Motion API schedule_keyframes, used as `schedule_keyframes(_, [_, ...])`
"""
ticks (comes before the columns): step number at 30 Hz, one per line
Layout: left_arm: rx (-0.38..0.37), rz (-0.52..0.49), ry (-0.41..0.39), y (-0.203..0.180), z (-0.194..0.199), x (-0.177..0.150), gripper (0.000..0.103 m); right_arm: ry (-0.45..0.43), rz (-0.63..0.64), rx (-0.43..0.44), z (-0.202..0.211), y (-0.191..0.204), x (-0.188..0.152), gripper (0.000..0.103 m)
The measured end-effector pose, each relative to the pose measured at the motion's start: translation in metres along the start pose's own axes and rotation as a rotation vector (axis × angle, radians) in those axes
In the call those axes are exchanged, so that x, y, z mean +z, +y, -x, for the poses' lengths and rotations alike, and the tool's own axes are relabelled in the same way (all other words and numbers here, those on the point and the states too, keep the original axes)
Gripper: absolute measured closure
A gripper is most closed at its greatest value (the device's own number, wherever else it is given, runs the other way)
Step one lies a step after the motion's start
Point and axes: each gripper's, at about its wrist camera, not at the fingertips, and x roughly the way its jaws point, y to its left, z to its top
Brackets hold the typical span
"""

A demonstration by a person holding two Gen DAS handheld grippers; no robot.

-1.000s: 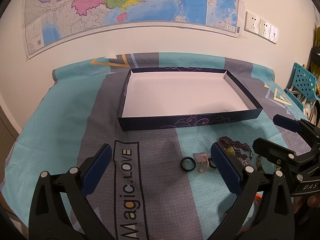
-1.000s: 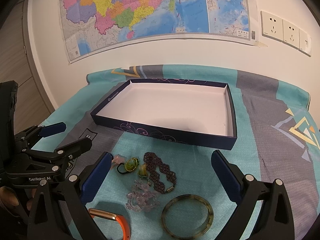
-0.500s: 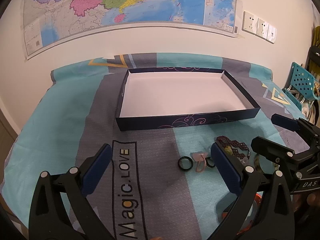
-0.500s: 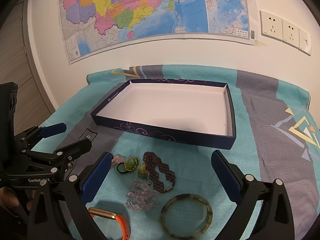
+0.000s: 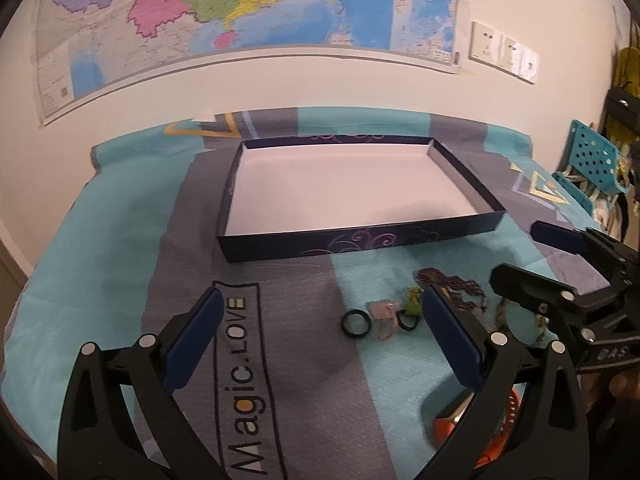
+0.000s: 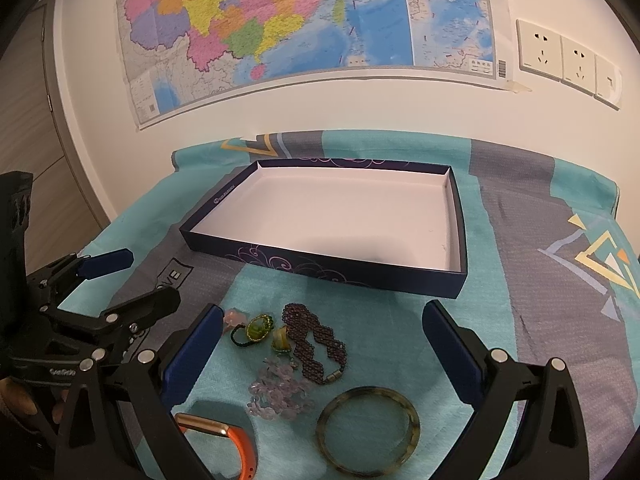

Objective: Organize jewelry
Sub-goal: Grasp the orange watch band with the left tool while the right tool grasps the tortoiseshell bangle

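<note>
Jewelry (image 6: pixel 296 360) lies loose on the cloth — near the empty navy box (image 6: pixel 458 236).

The box (image 6: pixel 320 276) lies on the surface (image 6: pixel 520 320) ahead of me, a map (image 6: pixel 304 16) behind it on the wall, the jewelry (image 6: pixel 304 344) heaped just before its front wall, between my two tongs

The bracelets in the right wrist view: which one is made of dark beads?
The purple beaded bracelet, a woven band with a clasp, in the middle of the pile. The mottled bangle is a rigid ring; the orange band is smooth.
</note>
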Motion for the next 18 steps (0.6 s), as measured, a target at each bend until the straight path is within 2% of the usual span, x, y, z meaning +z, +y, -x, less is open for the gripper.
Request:
schedule_keyframes(11, [-0.22, -0.164, 0.026, -0.024, 0.014, -0.017, 0.006, 0.057, -0.035, -0.024, 0.006, -0.035, -0.011, 0.006])
schedule_keyframes(14, [-0.255, -0.201, 0.05, -0.03, 0.013, -0.024, 0.006, 0.097, -0.023, -0.034, 0.007, -0.045, -0.019, 0.006])
schedule_keyframes(18, [-0.296, -0.266, 0.093, -0.043, 0.012, -0.035, 0.012, 0.159, -0.006, -0.043, 0.004, -0.052, -0.031, 0.007])
